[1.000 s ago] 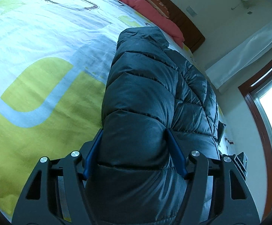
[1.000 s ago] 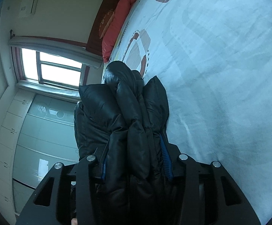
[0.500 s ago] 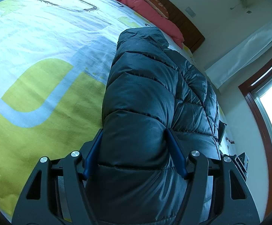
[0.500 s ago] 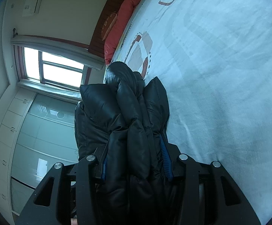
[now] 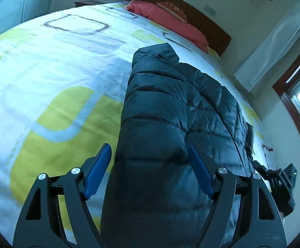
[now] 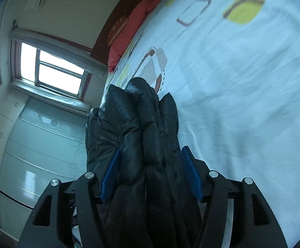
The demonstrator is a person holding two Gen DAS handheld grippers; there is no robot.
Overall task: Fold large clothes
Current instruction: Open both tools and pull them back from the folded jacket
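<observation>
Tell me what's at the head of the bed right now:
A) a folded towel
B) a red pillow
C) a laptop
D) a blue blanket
B: a red pillow lies along the wooden headboard, beyond the jacket on the patterned bedspread; the right wrist view shows the same pillow.

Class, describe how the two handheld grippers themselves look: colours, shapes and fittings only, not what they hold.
Both the left gripper and the right gripper look alike: black angular frames with triangular cut-outs, round silver bolt heads at the pivots, and two blue pads on the jaws; the right gripper's pads look ribbed. No cables, markings or sleeves show.
</observation>
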